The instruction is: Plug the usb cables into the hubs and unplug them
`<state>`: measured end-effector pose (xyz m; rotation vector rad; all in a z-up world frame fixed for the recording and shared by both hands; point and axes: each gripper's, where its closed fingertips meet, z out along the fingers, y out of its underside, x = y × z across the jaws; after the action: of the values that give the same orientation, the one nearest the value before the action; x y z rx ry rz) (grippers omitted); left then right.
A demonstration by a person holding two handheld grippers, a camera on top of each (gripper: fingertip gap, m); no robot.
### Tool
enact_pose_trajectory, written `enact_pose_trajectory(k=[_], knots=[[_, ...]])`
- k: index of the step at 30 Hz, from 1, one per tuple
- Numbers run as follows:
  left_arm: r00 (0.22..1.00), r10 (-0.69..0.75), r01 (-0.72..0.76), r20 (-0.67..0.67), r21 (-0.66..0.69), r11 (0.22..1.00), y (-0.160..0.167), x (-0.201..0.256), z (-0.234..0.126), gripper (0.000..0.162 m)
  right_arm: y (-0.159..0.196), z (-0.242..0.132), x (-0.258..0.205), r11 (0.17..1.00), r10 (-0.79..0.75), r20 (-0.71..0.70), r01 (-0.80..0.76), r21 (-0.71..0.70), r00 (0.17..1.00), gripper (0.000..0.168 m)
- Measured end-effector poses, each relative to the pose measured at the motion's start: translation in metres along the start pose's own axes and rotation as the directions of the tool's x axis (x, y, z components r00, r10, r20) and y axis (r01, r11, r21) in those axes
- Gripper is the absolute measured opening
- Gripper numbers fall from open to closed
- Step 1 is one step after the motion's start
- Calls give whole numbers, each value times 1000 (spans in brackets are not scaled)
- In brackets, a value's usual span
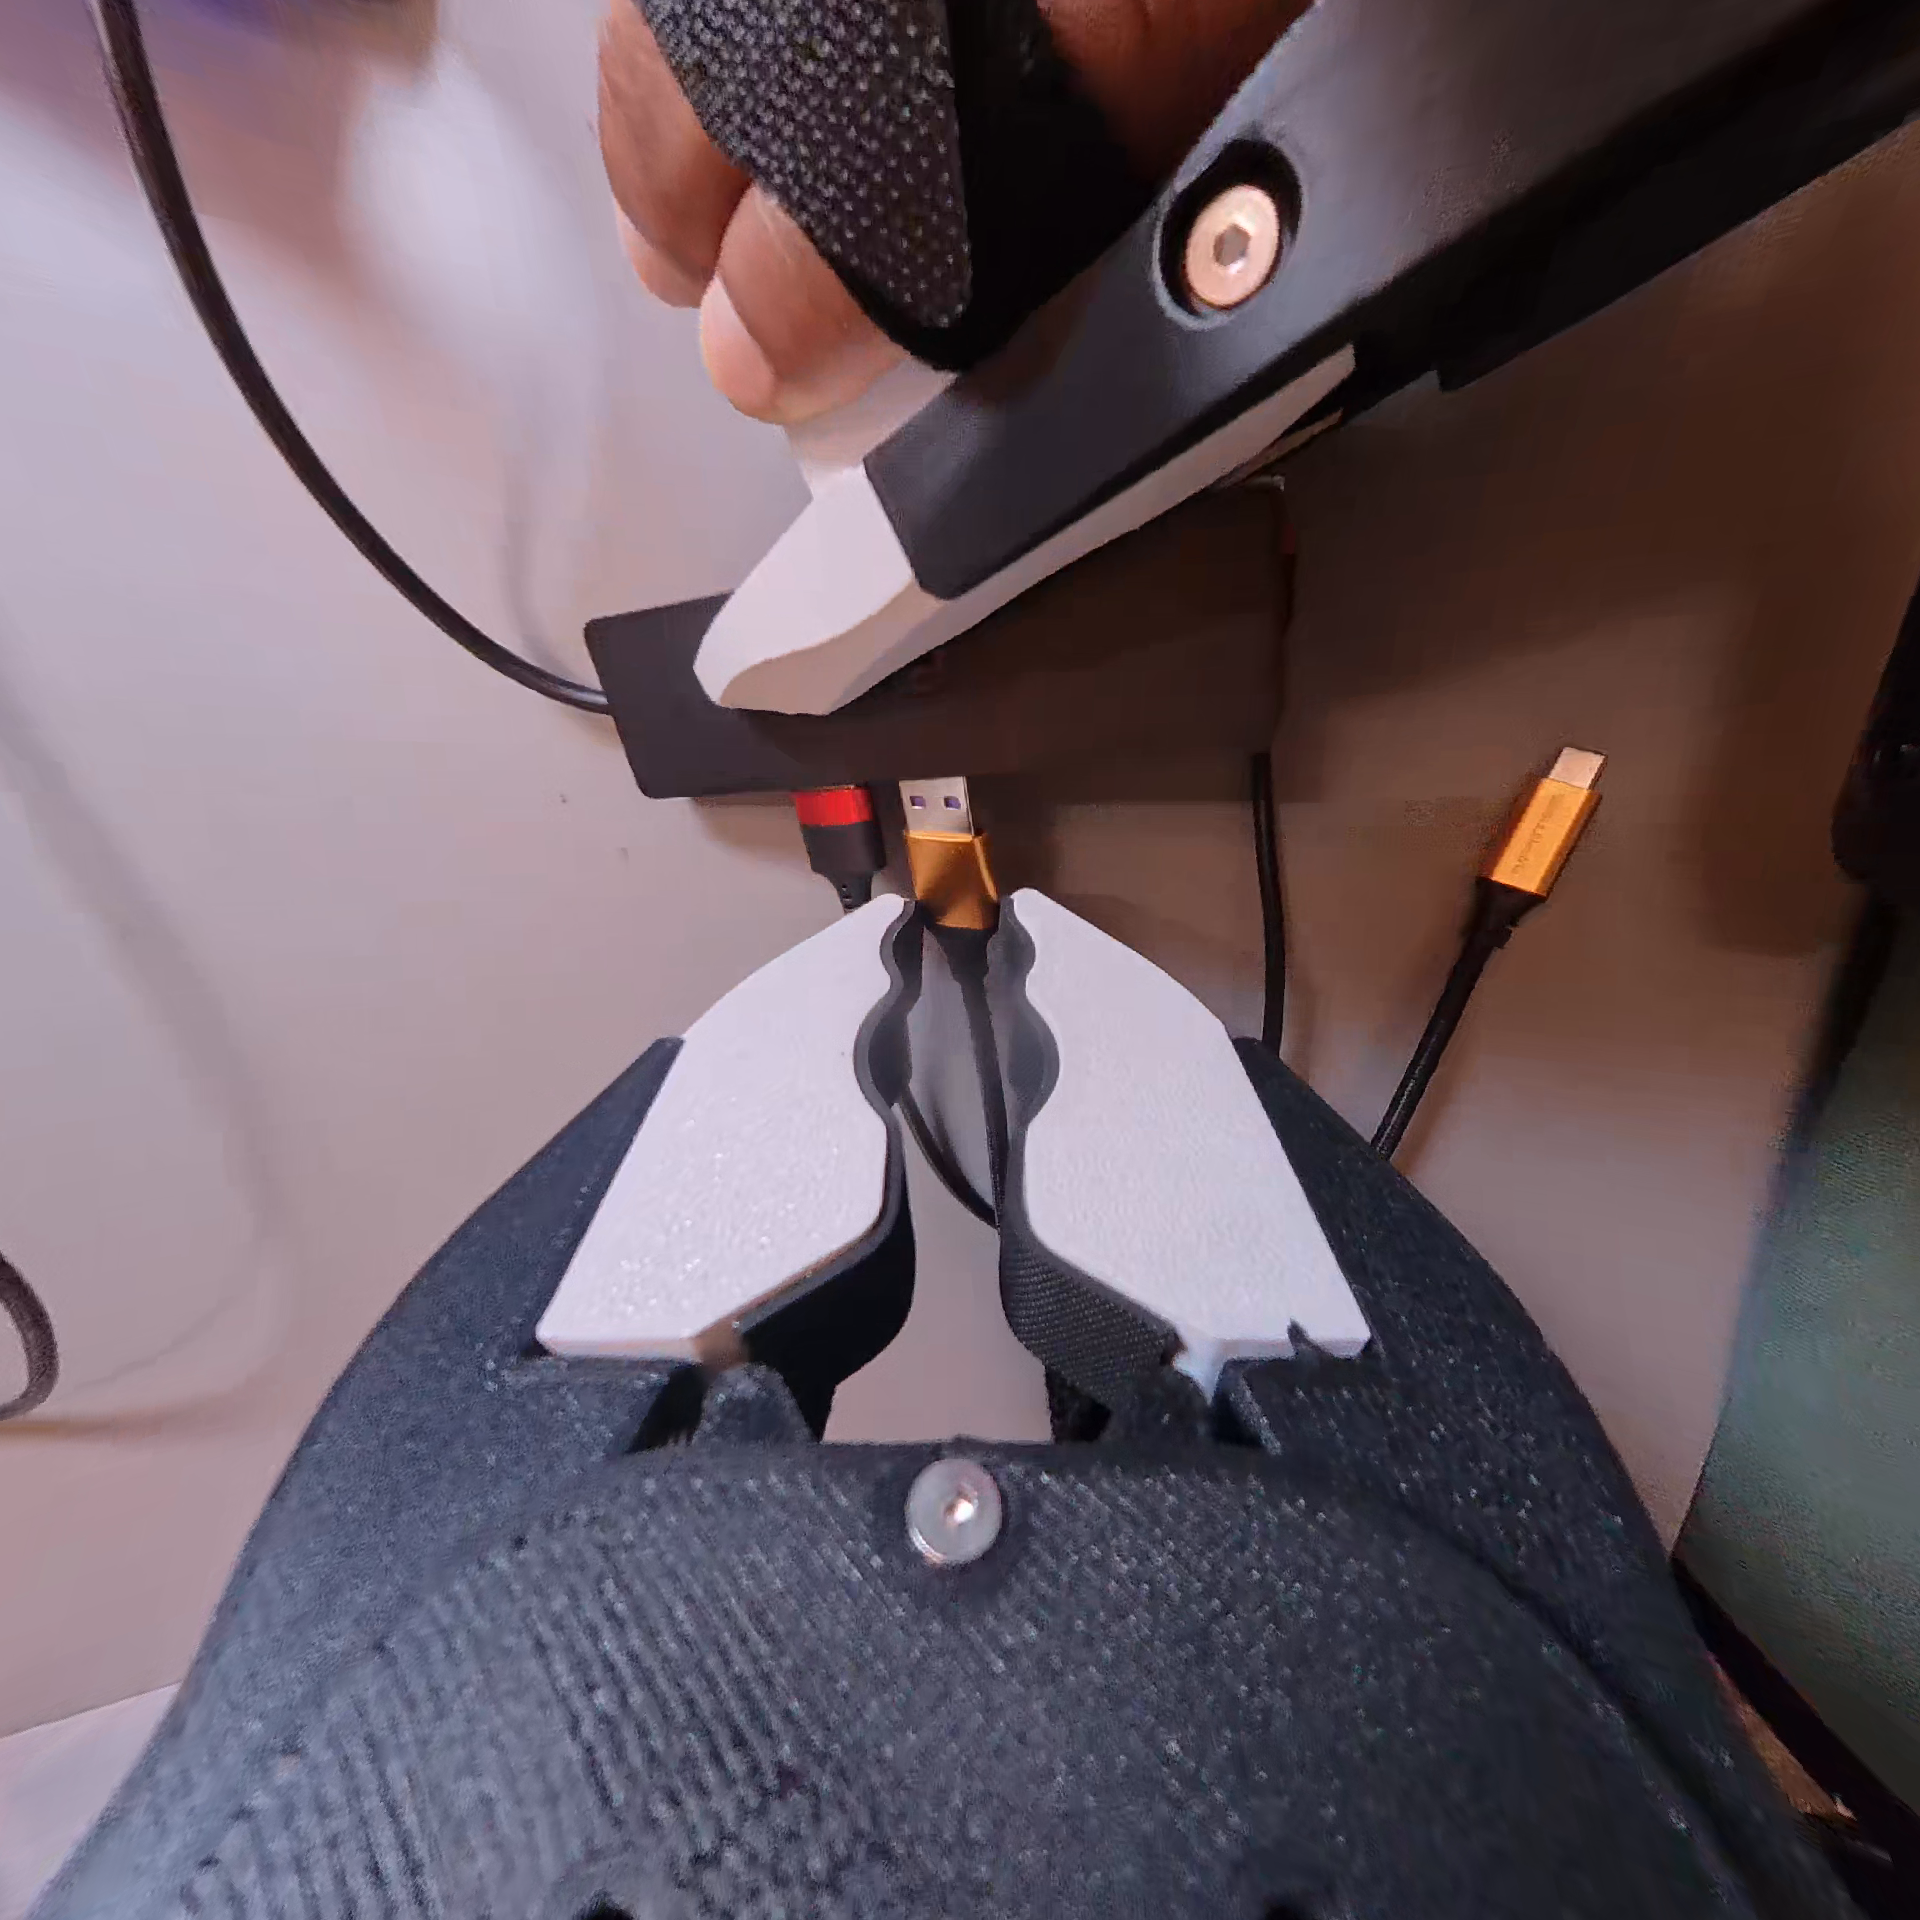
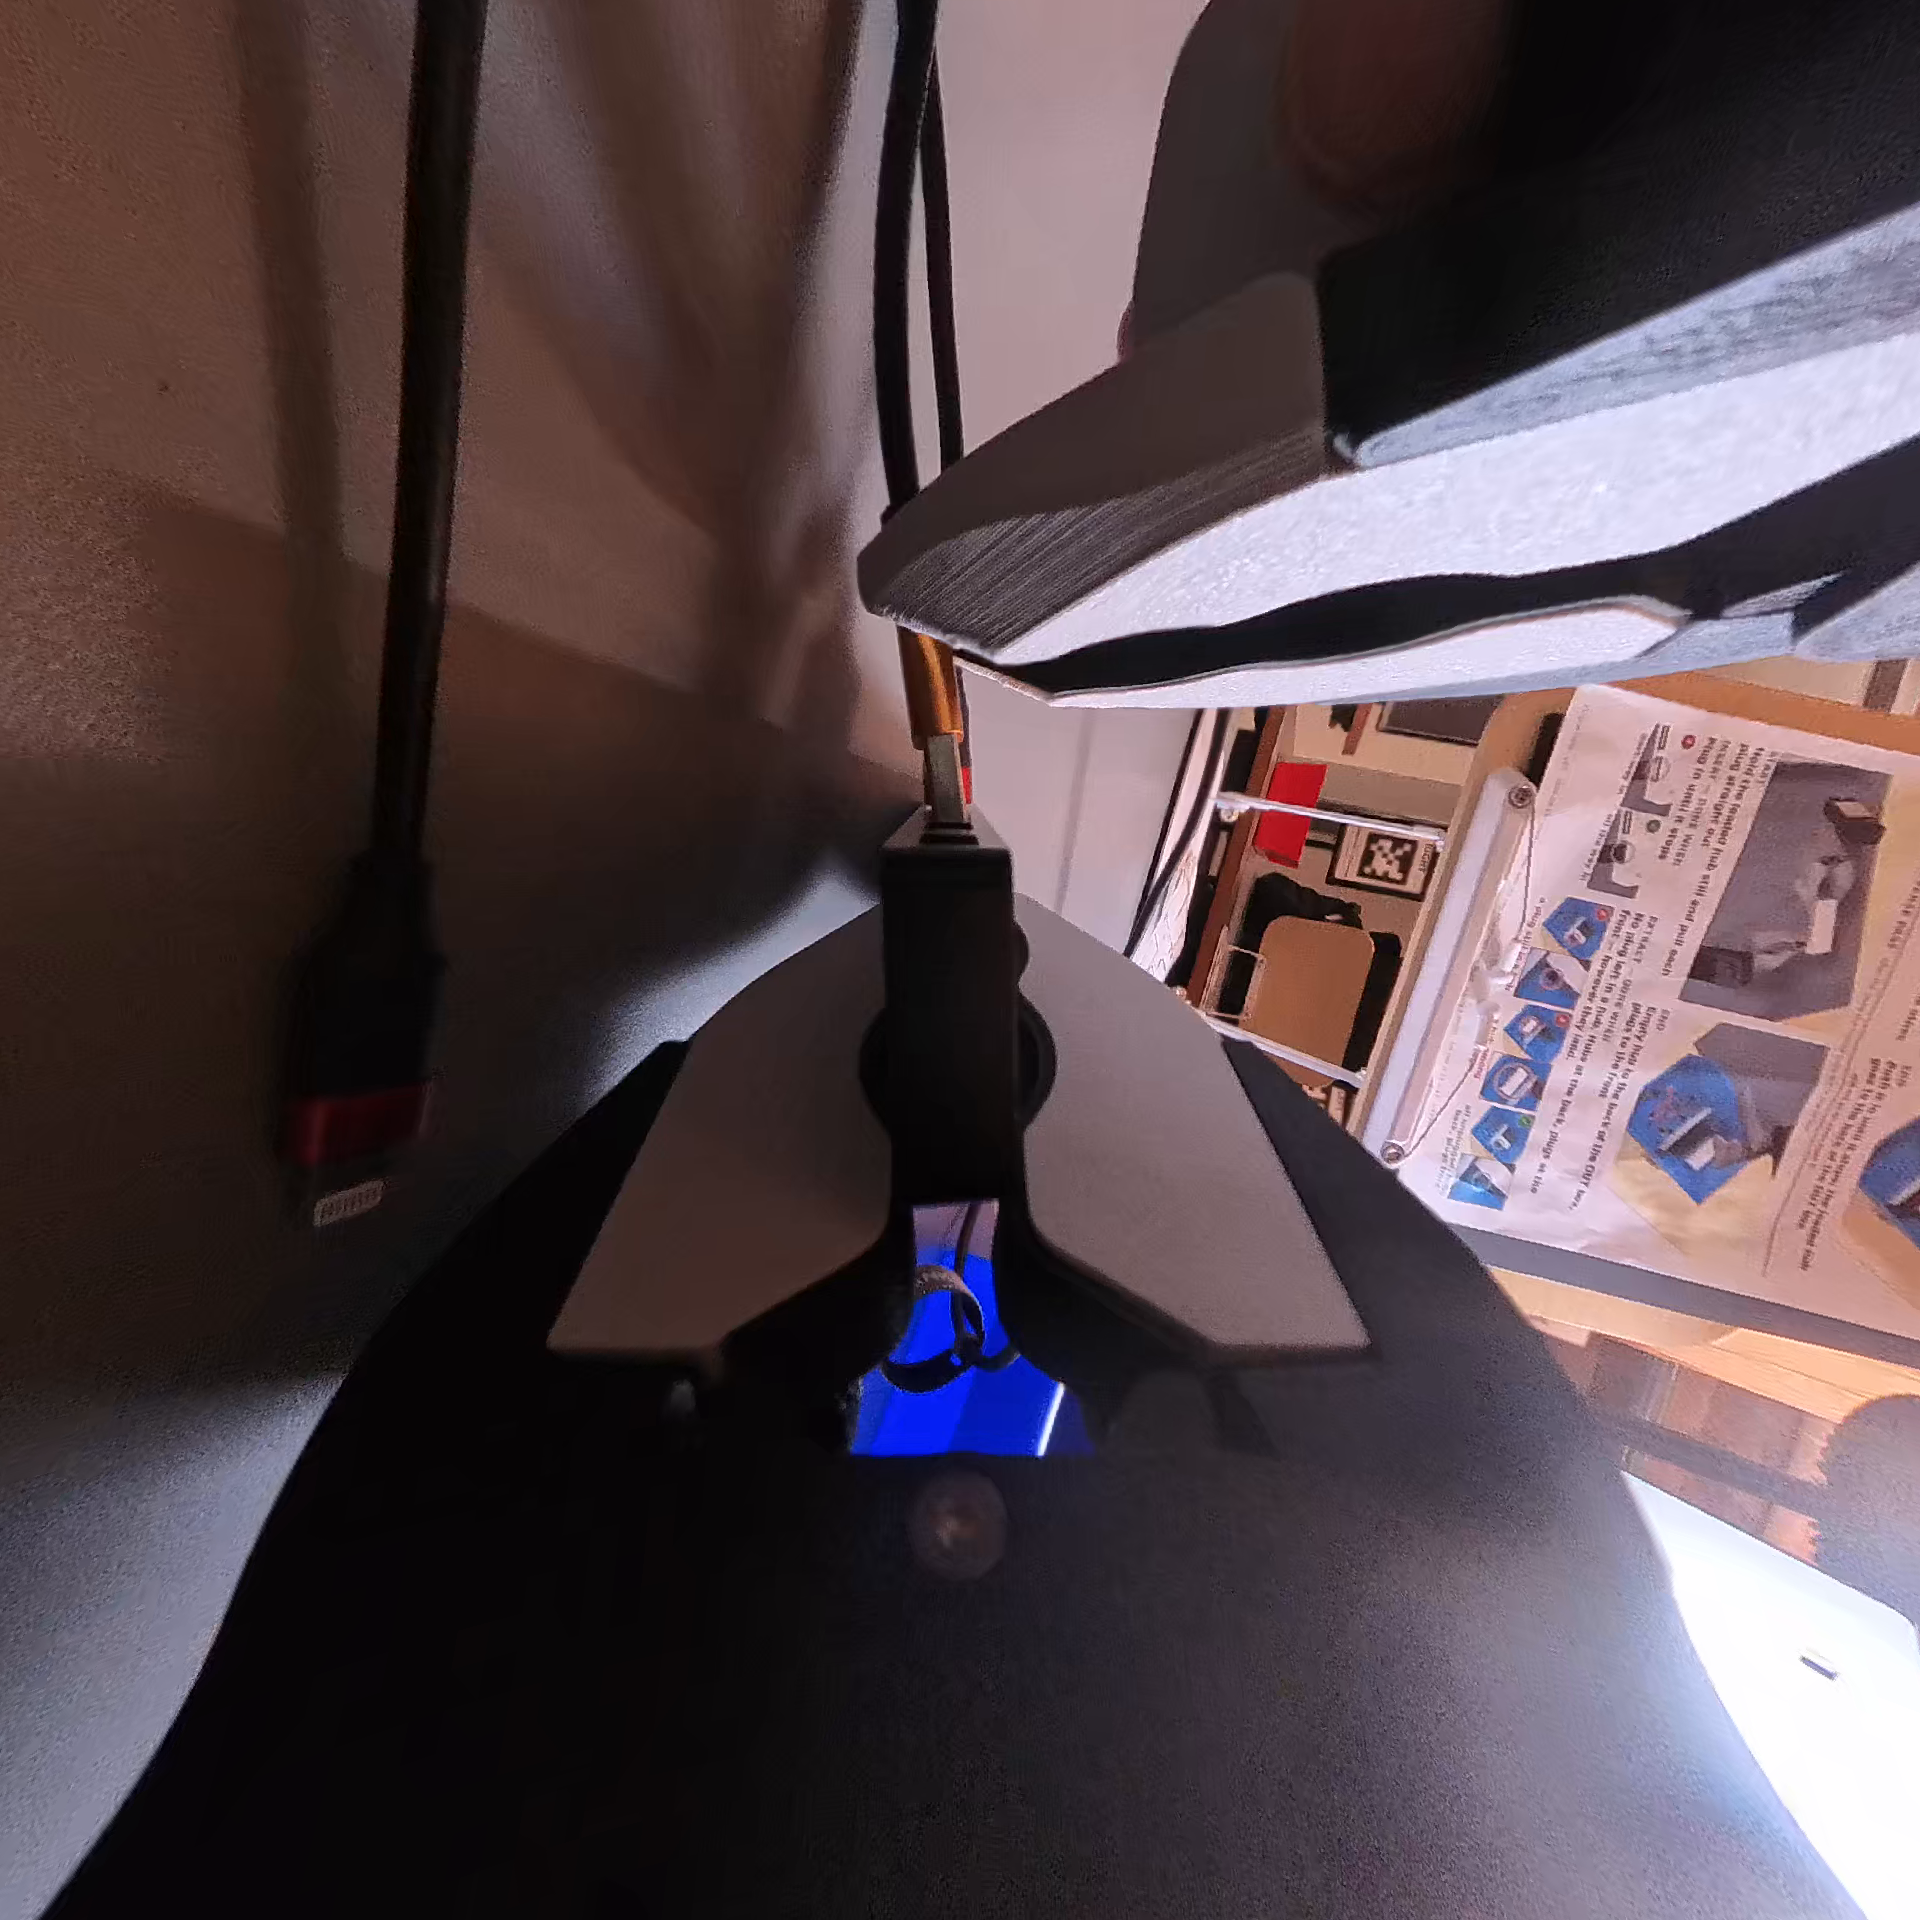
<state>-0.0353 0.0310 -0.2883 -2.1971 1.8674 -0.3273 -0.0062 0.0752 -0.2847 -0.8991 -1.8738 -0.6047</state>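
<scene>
A black USB hub (image 1: 1039, 675) lies on the pale table. My left gripper (image 1: 951, 909) is shut on the gold USB-A plug (image 1: 943, 862); the plug's metal tip sits at the hub's front edge, mostly out of the port. A red-and-black plug (image 1: 836, 831) is in the port just left of it. My right gripper (image 1: 790, 665) comes in from the upper right and is shut on the hub. In the right wrist view my right gripper (image 2: 945, 862) clamps the hub end-on (image 2: 945, 987), with the gold plug (image 2: 932, 707) just beyond and the left gripper's fingers (image 2: 1247, 582) above it.
The gold cable's other, small plug (image 1: 1538, 831) lies loose on the table at right. The hub's black lead (image 1: 260, 395) runs off to the upper left. A red-and-black loose plug (image 2: 358, 1091) lies left. A printed instruction sheet (image 2: 1683, 987) stands at right. Some 5 cm of space lies between my two pairs of fingers.
</scene>
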Motion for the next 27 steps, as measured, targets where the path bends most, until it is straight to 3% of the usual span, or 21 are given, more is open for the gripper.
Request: enact_pose_trajectory(k=[11, 14, 19, 23, 27], knots=[[995, -88, 97, -47, 234, 967, -16, -12, -5, 14, 17, 0, 2, 995, 50, -11, -51, -85, 999, 12], [996, -90, 82, 8, 329, 941, -20, -17, -8, 14, 21, 1, 0, 992, 77, 7, -76, -97, 997, 12], [977, 18, -101, 212, 387, 917, -18, -17, -11, 15, 15, -2, 4, 987, 151, 21, -149, -60, 988, 13], [892, 156, -306, 424, 313, 899, -18, -20, -13, 9, 15, -2, 3, 980, 194, 38, -193, -48, 980, 13], [840, 229, -384, 492, 241, 891, -19, -18, -13, 7, 16, -2, 3, 977, 207, 45, -204, -56, 977, 13]])
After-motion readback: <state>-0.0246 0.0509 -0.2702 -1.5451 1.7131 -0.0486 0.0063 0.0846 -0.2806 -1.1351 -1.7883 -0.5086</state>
